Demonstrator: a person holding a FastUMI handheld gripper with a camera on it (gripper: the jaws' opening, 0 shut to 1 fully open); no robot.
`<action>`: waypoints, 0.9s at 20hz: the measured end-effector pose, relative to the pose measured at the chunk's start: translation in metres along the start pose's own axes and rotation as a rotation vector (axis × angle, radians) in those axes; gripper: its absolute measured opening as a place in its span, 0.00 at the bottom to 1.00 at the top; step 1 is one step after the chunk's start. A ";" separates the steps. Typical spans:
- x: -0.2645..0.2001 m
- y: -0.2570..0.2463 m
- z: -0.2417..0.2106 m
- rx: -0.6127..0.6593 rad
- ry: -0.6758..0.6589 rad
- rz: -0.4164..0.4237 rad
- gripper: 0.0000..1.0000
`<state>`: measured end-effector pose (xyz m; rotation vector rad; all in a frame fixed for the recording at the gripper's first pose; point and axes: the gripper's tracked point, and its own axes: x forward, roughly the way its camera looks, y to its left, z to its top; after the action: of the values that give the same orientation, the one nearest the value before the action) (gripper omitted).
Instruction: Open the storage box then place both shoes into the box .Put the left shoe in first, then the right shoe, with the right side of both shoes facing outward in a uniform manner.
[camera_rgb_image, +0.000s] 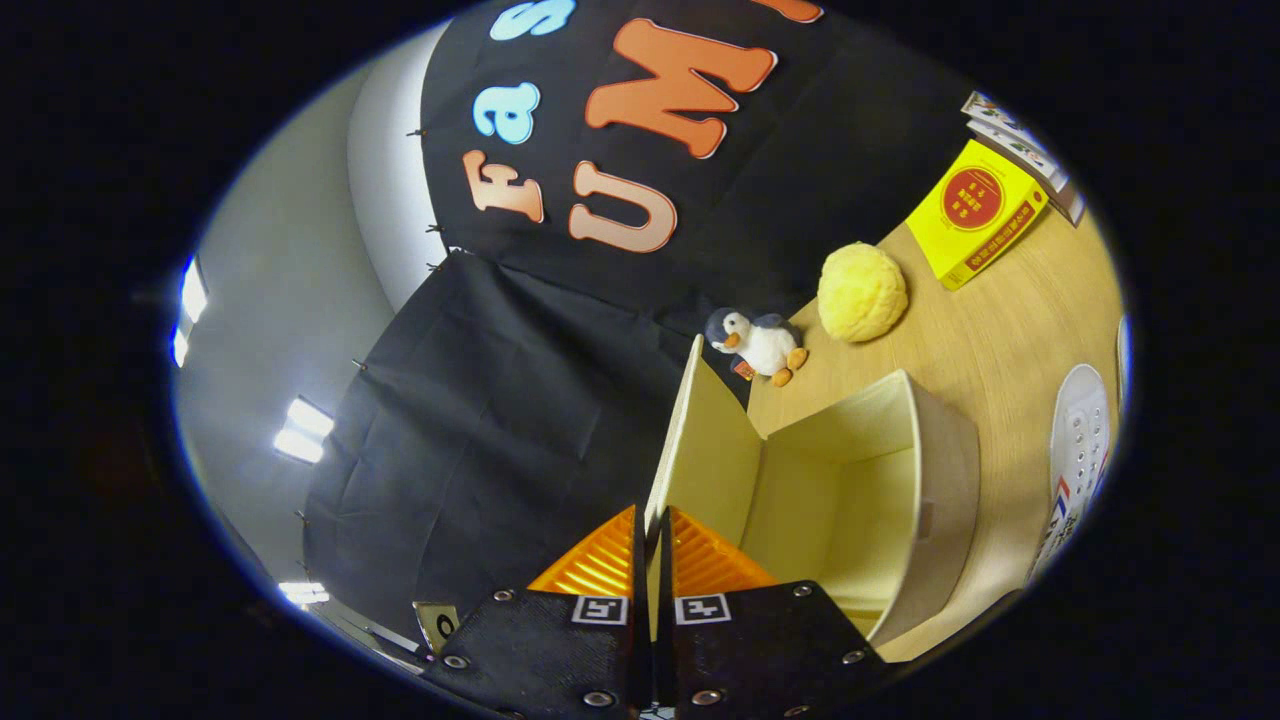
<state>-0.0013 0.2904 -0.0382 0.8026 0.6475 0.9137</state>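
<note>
Gripper (652, 560) pinches the box (900, 480) lid (700, 450) with both fingers, lid swung up; 1 shoe (1078, 450) lies beside the box.

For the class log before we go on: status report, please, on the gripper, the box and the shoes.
Gripper shut on box lid, lid swung up. Storage box open, nothing inside. One shoe on table beside box, not yet loaded. Nothing blocking the opening.

- gripper (652, 560) rolled over, so the scene sits tilted
- two fingers (600, 565) drawn nearly together, thin gap between
- both press the edge of the lid (700, 440), pinched between them
</note>
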 end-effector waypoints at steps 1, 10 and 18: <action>0.011 0.013 -0.004 -0.011 0.002 0.003 0.03; 0.126 0.066 -0.063 -0.201 0.099 -0.092 0.44; 0.106 0.017 -0.066 -0.349 0.096 -0.271 0.98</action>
<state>-0.0097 0.4104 -0.0761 0.3510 0.6392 0.7905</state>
